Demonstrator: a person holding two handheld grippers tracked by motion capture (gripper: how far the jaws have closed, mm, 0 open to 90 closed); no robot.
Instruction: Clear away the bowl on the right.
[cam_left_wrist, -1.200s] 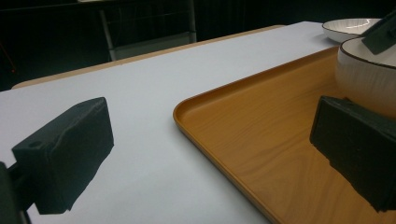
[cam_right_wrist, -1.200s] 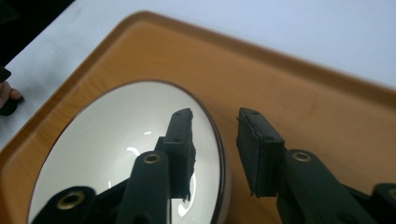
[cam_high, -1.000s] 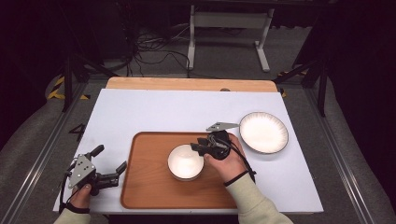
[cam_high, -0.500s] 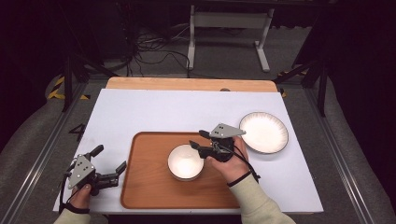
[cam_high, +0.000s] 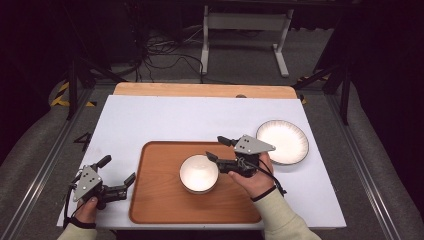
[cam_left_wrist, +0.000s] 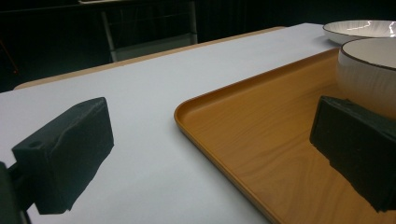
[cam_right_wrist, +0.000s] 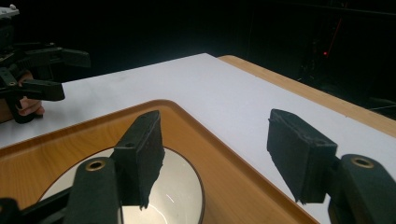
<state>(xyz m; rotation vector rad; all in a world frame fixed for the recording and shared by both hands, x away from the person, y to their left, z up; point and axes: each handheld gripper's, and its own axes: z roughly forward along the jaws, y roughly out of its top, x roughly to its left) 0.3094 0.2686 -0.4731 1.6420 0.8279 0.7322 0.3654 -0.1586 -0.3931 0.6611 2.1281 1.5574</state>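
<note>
My right gripper (cam_high: 220, 148), jaws just opening with nothing between, sits mid-frame beside the bowl (cam_high: 199, 173): rigid, glazed, slippery, breakable; pinch its rim.

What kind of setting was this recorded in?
Probably a lab or recording studio, not a kitchen: the white table sits in a dark room, with loose cables on the floor behind it and hazard tape beside its metal frame.
</note>
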